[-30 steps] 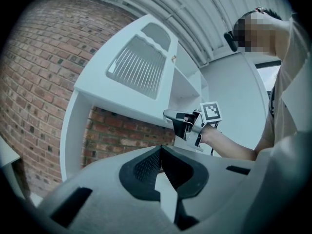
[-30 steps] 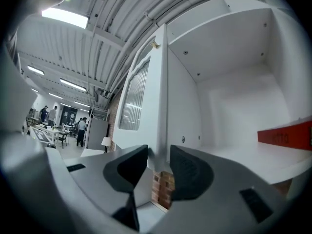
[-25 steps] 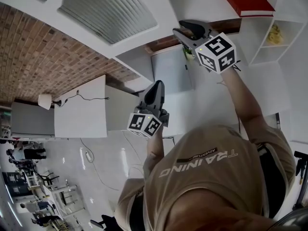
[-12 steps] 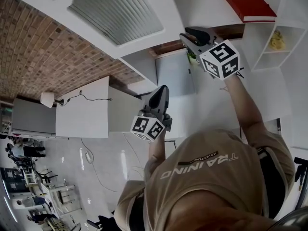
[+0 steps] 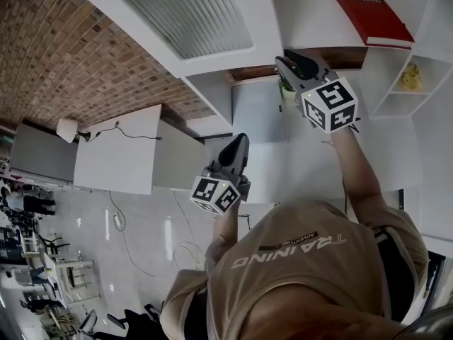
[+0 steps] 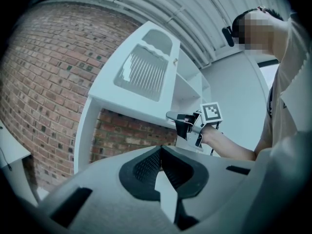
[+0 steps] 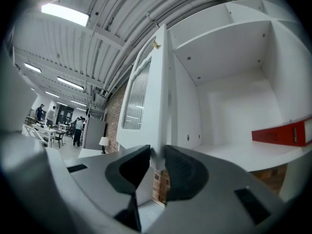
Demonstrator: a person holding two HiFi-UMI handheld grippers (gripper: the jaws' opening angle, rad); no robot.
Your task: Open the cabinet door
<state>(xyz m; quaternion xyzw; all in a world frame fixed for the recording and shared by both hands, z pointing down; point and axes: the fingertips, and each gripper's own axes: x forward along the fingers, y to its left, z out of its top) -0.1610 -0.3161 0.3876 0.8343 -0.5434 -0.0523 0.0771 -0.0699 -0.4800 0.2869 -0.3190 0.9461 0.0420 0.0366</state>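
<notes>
1. Cabinet door point(image 7: 152, 91) stands swung open, seen edge-on from the right claw point(image 7: 157, 156).
2. Right claw has just been closing, and its pads now pinch the door's bottom edge.
3. Left claw point(image 6: 161, 151) is held well clear of the door, tips together, nothing in it.
4. Red book point(image 7: 282, 132) lies on the shelf point(image 7: 234, 152) inside.

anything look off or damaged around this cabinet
Nothing stands out. The cabinet door stands swung open with its ribbed pane intact. The red book lies flat on the white shelf, and nothing looks spilled or broken.
</notes>
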